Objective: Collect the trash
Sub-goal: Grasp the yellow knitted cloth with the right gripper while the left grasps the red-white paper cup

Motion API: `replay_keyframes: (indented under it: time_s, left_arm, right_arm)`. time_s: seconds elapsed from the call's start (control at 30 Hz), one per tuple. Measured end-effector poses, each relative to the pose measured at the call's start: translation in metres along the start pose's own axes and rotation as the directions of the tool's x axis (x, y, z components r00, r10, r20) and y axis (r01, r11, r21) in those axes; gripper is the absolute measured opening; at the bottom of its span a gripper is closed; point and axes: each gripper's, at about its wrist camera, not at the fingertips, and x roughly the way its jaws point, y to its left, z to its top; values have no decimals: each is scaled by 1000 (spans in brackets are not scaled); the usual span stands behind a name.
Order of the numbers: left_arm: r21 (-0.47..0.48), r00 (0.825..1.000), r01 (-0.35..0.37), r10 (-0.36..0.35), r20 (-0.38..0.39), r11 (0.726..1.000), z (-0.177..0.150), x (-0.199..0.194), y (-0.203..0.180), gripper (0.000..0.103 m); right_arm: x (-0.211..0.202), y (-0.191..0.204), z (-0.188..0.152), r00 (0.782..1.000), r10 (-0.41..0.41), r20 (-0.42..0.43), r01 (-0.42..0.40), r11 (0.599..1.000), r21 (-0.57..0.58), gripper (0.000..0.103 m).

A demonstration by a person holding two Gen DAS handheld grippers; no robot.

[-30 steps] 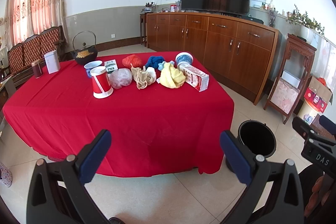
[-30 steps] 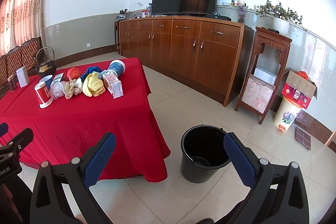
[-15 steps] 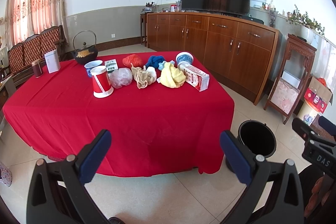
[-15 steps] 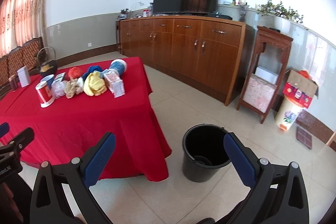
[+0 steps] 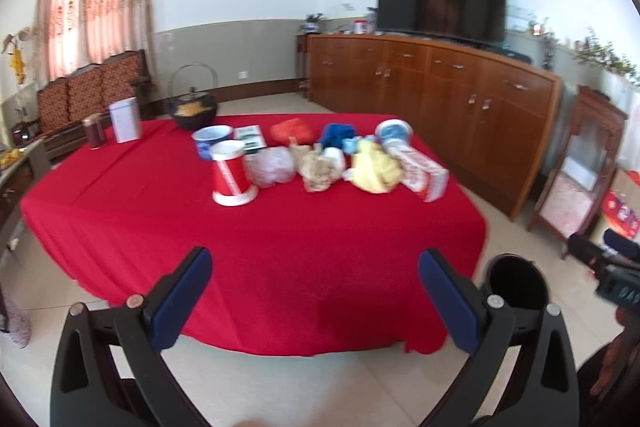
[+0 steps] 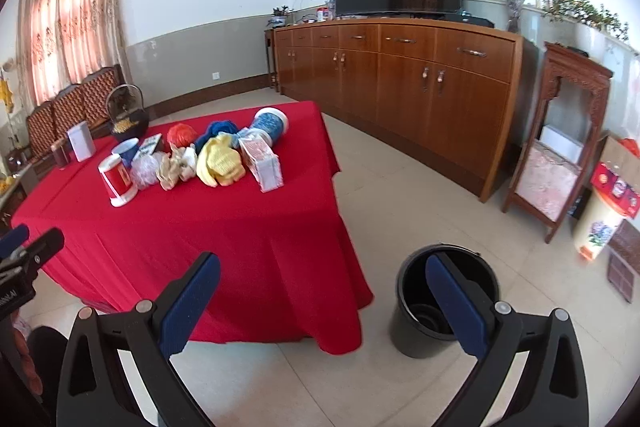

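**Both grippers held wide before the red table**

I hold my left gripper (image 5: 316, 291) spread wide with nothing between its blue pads (image 5: 182, 297), aimed at the table (image 5: 280, 227) with its red cloth. My right gripper (image 6: 322, 301) is spread just as wide and grasps nothing; it points further right, toward the floor beside the table.

The trash lies in a loose cluster on the far half of the table. From my left gripper's view, a red and white cup (image 5: 232, 177) stands upside down at the front left of the cluster. Beside it lie a clear crumpled bag (image 5: 274, 167), a beige crumpled wad (image 5: 318, 173), a yellow bag (image 5: 376, 169) and a red and white carton (image 5: 424, 177) on its side. Behind these are a red bag (image 5: 292, 131), a blue bag (image 5: 338, 135) and a blue and white tub (image 5: 394, 133) tipped on its side.

A black bucket (image 6: 446, 297) stands upright on the tiled floor, just off the table's right corner. My right gripper's right finger partly covers it. Something dark lies at the bottom, but I cannot tell what.

Further left on the table stand a black kettle (image 5: 192, 111), a white box (image 5: 126, 125) and a dark jar (image 5: 94, 133), well apart from the trash.
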Motion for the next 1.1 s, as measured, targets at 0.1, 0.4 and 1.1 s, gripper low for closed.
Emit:
replay_keyframes:
  time_s: [0.1,0.4,1.1]
  left_arm:
    - [-6,1000,-22,22,-17,1000,0,11,8,103]
    - [-24,998,35,-36,-43,999,5,46,28,103]
    - [-80,992,-129,127,-28,988,46,178,93,88]
  right_arm:
    - [23,10,11,998,45,-37,-46,999,-18,103]
    - [83,51,35,993,92,-73,-100,990,-104,103]
    - [247,153,86,975,189,-116,-210,956,-205,71]
